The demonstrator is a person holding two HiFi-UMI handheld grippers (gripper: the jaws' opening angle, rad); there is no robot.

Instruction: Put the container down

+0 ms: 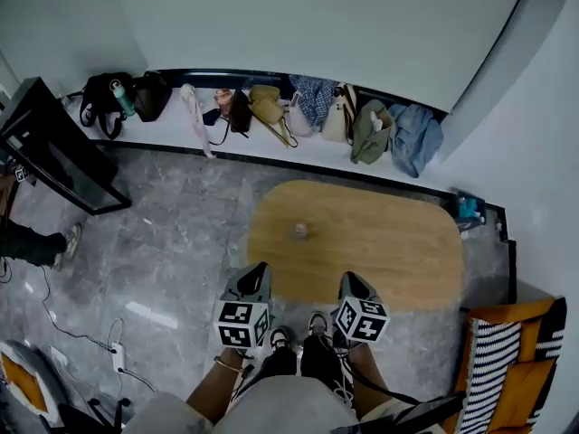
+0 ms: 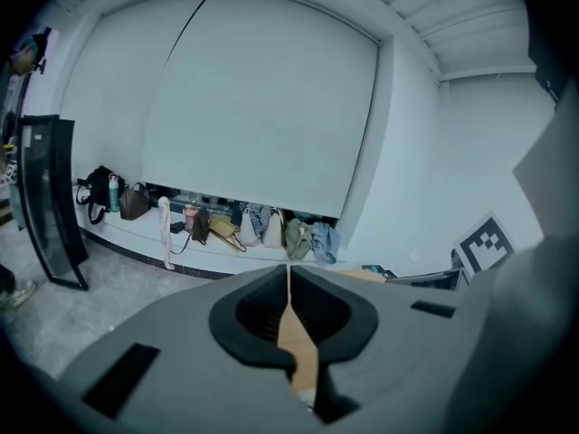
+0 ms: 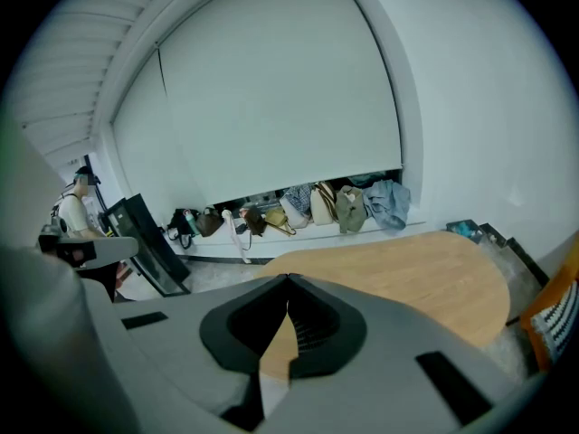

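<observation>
Container (image 1: 299, 231): one small, pale thing, too small to make out in detail, standing alone on the wooden table (image 1: 398, 242). It is toward the table's left end, roughly midway between the far edge and the near edge. It lies ahead of both grippers and apart from them, touched by neither. It is nearer the left gripper (image 1: 258, 269), just to the right of the line along that gripper's jaws, and well to the left of the right gripper (image 1: 349, 280). There are two grippers, one in each hand, both held low at the table's near edge: the left by the near left corner, the right further along that edge. In the left gripper view the left gripper's (image 2: 289, 274) jaws are pressed together with nothing between them, only a sliver of tabletop showing through the gap behind. In the right gripper view the right gripper (image 3: 288, 280) is closed the same way and also holds nothing. There is one table, bare apart from the container. Beyond its far edge a row of bags (image 1: 298, 107) sits on a white ledge against the wall, overlapping too much for a sure count. One dark framed panel (image 1: 54, 152) leans at the left, and one striped chair (image 1: 507, 360) stands past the table's near right corner.
</observation>
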